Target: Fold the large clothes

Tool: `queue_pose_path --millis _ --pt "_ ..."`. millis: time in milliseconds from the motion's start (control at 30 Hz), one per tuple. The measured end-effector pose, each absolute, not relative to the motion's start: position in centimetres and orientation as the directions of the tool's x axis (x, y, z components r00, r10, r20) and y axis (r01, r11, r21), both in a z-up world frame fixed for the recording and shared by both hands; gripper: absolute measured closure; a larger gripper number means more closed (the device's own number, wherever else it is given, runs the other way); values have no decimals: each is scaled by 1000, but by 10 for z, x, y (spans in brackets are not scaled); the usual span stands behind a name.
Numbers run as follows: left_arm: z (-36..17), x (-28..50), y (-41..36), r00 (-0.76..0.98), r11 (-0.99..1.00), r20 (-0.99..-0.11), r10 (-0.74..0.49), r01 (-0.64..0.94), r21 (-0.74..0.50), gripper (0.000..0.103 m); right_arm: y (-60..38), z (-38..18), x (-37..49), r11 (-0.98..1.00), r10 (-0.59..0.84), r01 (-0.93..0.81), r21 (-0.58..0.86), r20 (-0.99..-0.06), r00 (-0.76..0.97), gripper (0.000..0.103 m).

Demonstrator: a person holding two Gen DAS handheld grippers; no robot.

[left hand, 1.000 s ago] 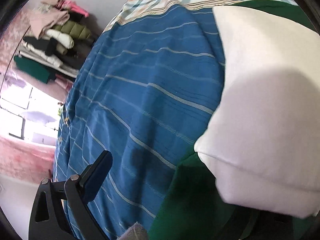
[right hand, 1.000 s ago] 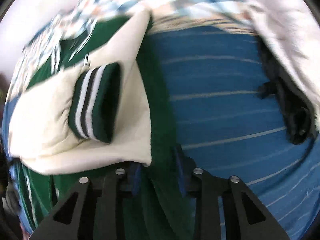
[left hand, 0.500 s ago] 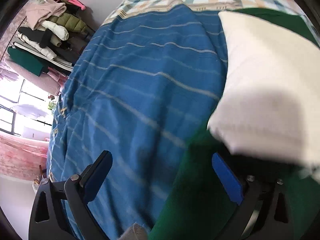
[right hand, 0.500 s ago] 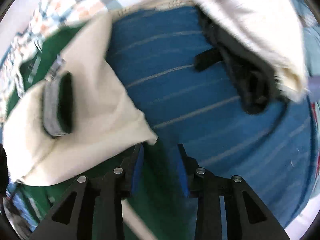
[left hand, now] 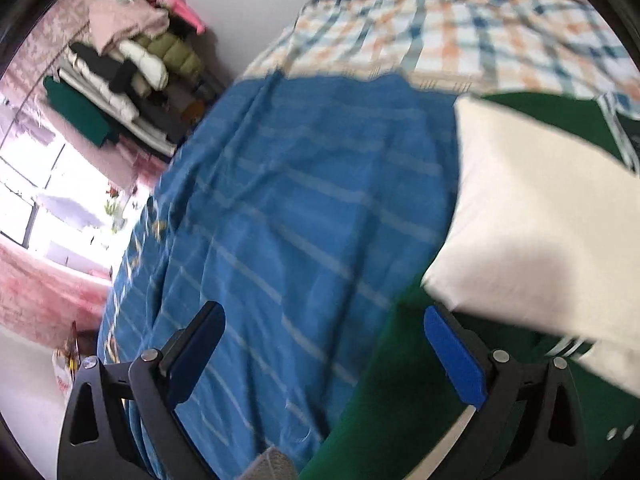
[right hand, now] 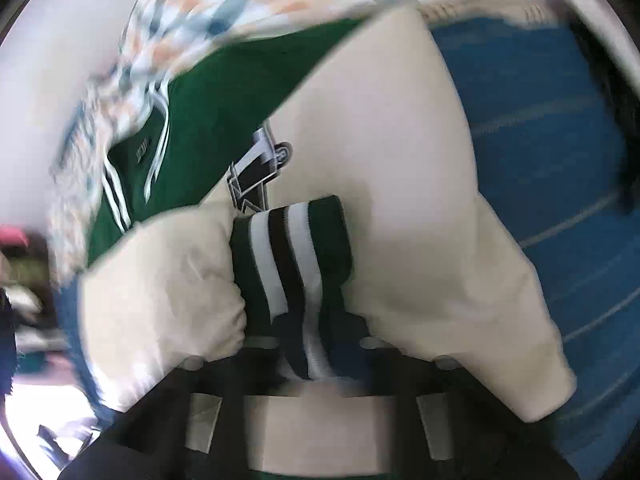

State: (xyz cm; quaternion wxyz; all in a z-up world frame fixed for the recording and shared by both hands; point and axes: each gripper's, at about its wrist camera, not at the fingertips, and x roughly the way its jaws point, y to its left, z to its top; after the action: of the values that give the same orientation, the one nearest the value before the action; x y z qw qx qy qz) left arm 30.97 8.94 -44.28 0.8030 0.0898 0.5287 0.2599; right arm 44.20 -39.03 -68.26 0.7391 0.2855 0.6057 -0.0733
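A green varsity jacket [right hand: 224,92] with cream sleeves [right hand: 404,184] lies on the blue striped bed cover, both sleeves folded across its front. A striped green cuff [right hand: 292,256] lies between them. In the left wrist view the jacket [left hand: 400,392] and a cream sleeve [left hand: 536,216] are at the right. My left gripper [left hand: 320,344] is open and empty over the jacket's left edge. My right gripper [right hand: 312,364] is mostly hidden under the sleeves; its fingers seem shut on the jacket's striped hem.
The blue striped bed cover [left hand: 288,208] fills the left wrist view, with a plaid sheet [left hand: 480,36] at the far end. A pile of clothes [left hand: 132,76] stands beyond the bed at the upper left. A dark garment [right hand: 624,140] lies at the right edge.
My left gripper has drawn back and its right finger has come out from under the sleeve. My right gripper has swung left and lifted the jacket's edge, so the sleeves now cover its fingers.
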Motion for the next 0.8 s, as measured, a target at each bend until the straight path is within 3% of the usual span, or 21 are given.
queue_pose_path --millis 200,333,467,567,667,800 --pt "-421 339 71 377 874 -795 475 -312 374 0 -432 -613 415 794 7 559 241 -922 387 97" --pt "-454 371 51 351 883 -813 464 -263 390 0 -465 -656 421 768 63 605 211 -965 256 95" --pt "-495 391 48 263 856 -816 515 -212 472 0 -477 -683 432 784 54 606 135 -987 150 53" --pt "-479 375 69 267 853 -816 512 -273 446 0 -477 -652 416 770 68 607 197 -971 229 52" --pt "-456 332 89 279 845 -808 519 -314 434 0 -457 -623 381 797 97 552 245 -954 282 35" --pt "-473 269 95 178 840 -827 533 -228 492 0 -415 -629 331 828 157 501 253 -961 226 34"
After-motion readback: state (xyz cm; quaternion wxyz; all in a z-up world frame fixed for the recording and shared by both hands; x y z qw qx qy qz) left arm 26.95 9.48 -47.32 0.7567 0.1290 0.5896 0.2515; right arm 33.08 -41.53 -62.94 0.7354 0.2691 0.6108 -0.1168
